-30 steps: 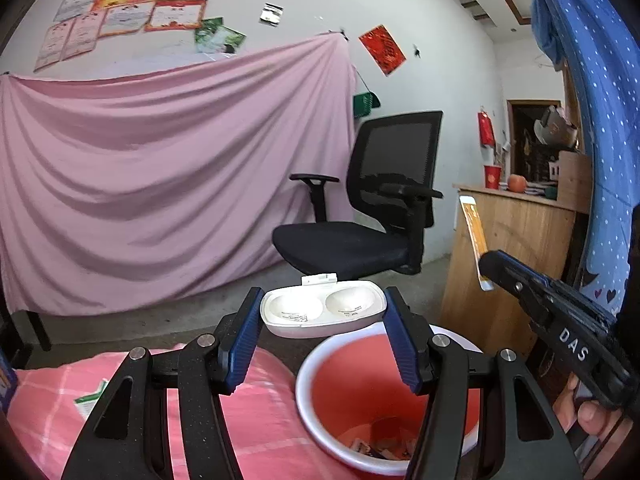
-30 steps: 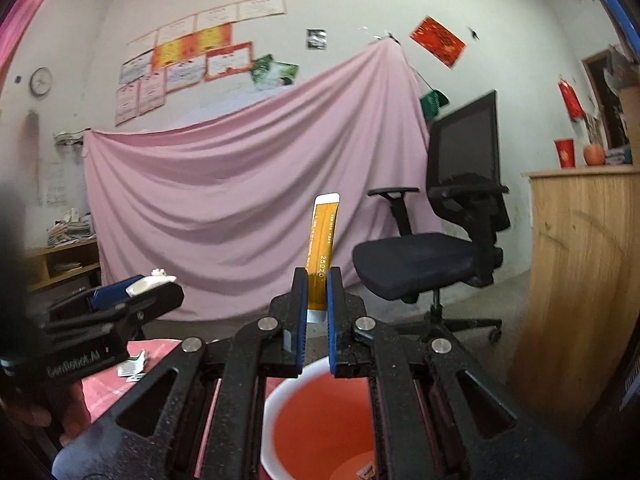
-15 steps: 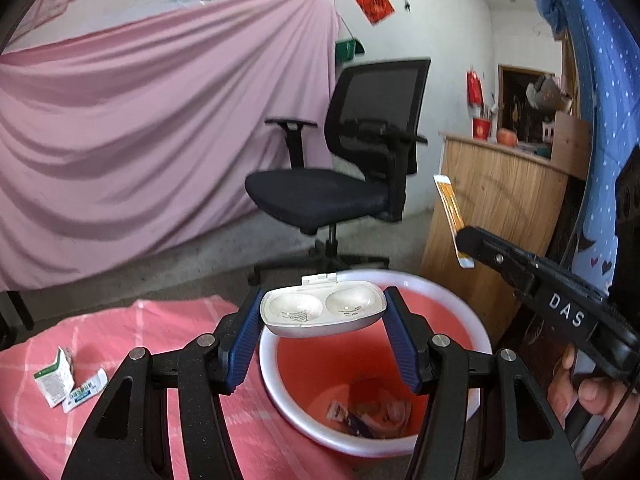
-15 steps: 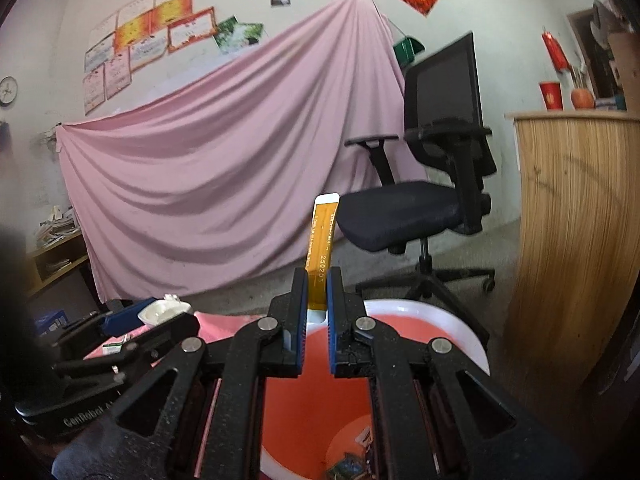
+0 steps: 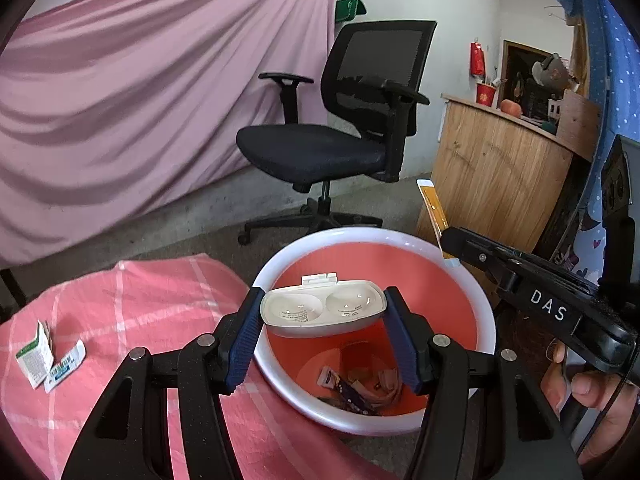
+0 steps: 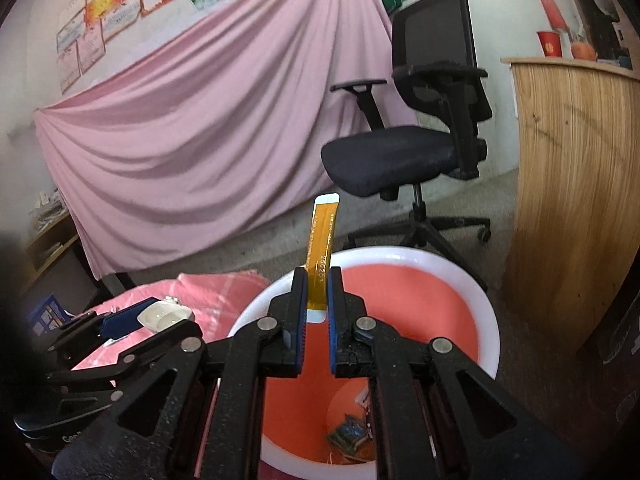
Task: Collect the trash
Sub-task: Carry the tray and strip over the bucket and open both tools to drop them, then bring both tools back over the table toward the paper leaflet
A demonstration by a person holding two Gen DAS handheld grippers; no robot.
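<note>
Left gripper (image 5: 322, 316) pinches white tray (image 5: 323, 309), right gripper (image 6: 317, 312) shut on yellow strip (image 6: 322, 258), both above bucket (image 5: 478, 300). Strip's light, may flutter outside bc it's near the rim.

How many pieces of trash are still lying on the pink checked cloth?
2: a small green-and-white carton standing near the left edge of the pink cloth, and a flat white wrapper touching its right side. The grippers may hide more.

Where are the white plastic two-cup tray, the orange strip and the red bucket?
white plastic two-cup tray (image 5: 322, 309), left wrist view, on the ridge between its two cups
long orange strip (image 6: 322, 248), right wrist view, mid-length
red bucket with white rim (image 5: 372, 236), left wrist view, far rim
</note>
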